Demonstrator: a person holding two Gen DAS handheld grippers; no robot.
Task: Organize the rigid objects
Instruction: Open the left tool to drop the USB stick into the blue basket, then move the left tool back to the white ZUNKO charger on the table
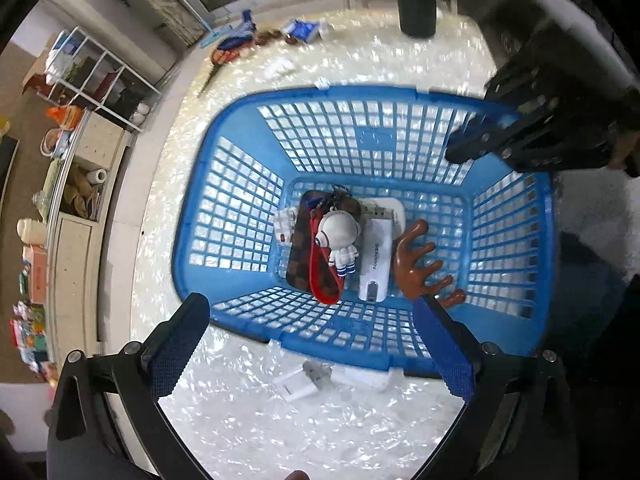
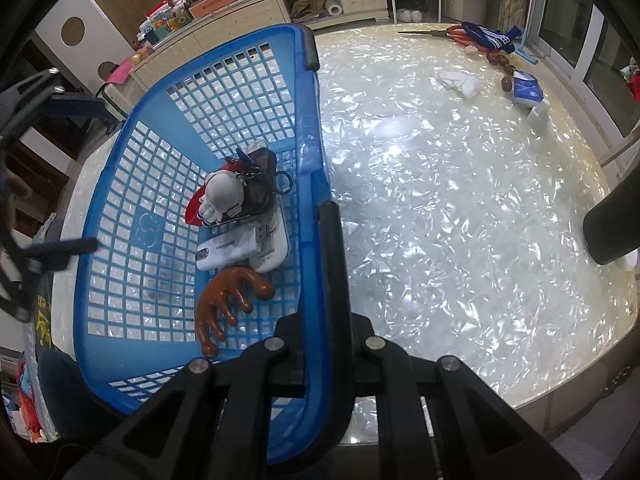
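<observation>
A blue plastic basket (image 1: pixel 240 148) stands on the pearly table. In it lie a white astronaut keychain (image 1: pixel 340 236) on a dark case with a red strap, a white USB stick (image 1: pixel 376 264), a flat white device under it and a brown antler-shaped piece (image 1: pixel 416 264). My left gripper (image 1: pixel 316 328) is open above the basket's near rim, nothing between its fingers. My right gripper (image 2: pixel 320 232) is shut on the basket's rim (image 2: pixel 310 152); it shows at the far right corner in the left wrist view (image 1: pixel 480 140). The same contents show in the right wrist view: astronaut (image 2: pixel 224 196), USB stick (image 2: pixel 228 254), antler (image 2: pixel 228 300).
A white adapter (image 1: pixel 300 384) lies on the table just outside the basket's near wall. At the table's far end lie scissors (image 2: pixel 432 33), a blue-white cloth (image 2: pixel 488 40), brown beads (image 2: pixel 506 76), a tissue pack (image 2: pixel 526 90) and crumpled paper (image 2: pixel 460 82). A dark cylinder (image 2: pixel 612 228) stands at the right edge.
</observation>
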